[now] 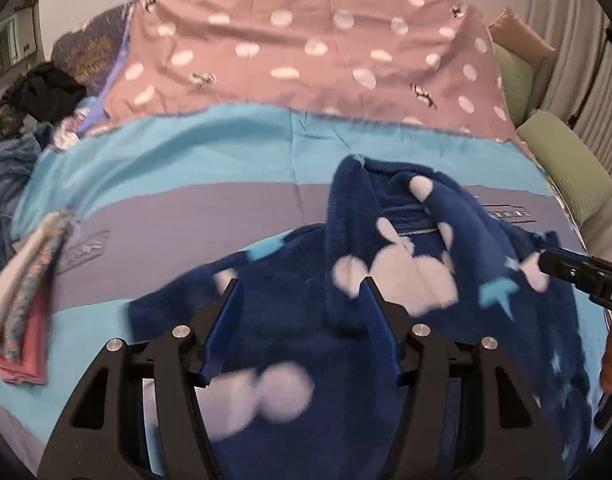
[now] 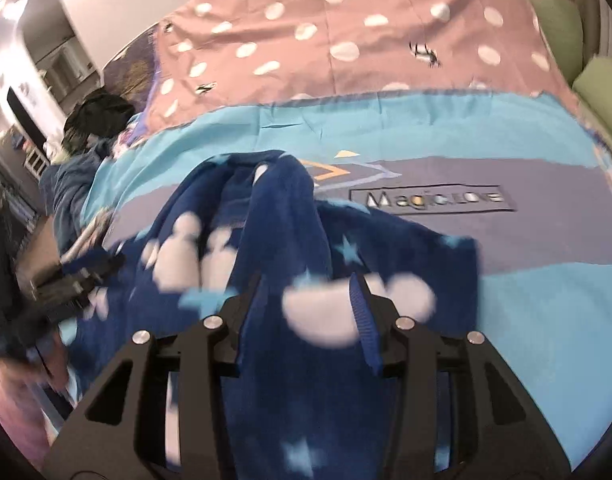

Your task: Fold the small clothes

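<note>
A navy fleece garment (image 1: 386, 216) with white mouse-head shapes and pale blue stars lies rumpled on the bed, one flap folded over its middle. My left gripper (image 1: 300, 296) hovers over its near part, blue fingers (image 1: 226, 308) well apart, fabric beneath and between them without being pinched. In the right wrist view the same garment (image 2: 274, 200) bunches up ahead of my right gripper (image 2: 306, 296), whose jaws stand apart with fleece lying in the gap. Each gripper shows at the edge of the other's view: the right gripper (image 1: 578, 276), the left gripper (image 2: 66, 280).
The bed sheet (image 1: 186, 208) has turquoise and grey bands; a pink dotted cover (image 1: 306, 48) lies behind. A folded patterned cloth (image 1: 26, 300) sits at the left, with a pile of dark clothes (image 1: 38, 96) further back. Green cushions (image 1: 562, 164) line the right edge.
</note>
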`<state>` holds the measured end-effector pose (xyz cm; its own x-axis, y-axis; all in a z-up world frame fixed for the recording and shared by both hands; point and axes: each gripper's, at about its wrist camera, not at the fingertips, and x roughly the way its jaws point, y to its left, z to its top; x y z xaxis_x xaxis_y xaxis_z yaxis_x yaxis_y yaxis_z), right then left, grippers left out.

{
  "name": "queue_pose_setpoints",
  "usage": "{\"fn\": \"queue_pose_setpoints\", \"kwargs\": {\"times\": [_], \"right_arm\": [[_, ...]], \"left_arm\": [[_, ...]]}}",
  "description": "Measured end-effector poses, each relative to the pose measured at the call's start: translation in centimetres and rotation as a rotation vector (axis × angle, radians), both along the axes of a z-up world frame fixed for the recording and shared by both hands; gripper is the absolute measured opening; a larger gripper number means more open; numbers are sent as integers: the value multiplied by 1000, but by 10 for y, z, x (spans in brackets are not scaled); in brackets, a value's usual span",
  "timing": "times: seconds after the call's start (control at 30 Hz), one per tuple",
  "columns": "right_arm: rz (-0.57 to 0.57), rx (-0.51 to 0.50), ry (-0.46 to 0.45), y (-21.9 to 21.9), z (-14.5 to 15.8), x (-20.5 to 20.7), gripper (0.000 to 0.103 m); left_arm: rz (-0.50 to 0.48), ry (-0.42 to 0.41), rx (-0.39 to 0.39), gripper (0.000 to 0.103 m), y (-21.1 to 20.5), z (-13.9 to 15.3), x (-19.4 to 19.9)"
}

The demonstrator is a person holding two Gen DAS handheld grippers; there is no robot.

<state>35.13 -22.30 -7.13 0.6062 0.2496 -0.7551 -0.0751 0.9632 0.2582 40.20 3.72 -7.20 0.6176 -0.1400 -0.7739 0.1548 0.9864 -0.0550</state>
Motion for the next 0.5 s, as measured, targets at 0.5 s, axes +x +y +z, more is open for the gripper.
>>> {"fn": "queue_pose_setpoints", "kwargs": {"times": [0.5], "right_arm": [[-41, -186, -139, -13, 3, -103, 35]], "left_arm": [[10, -122, 93, 73, 31, 9, -73]]}}
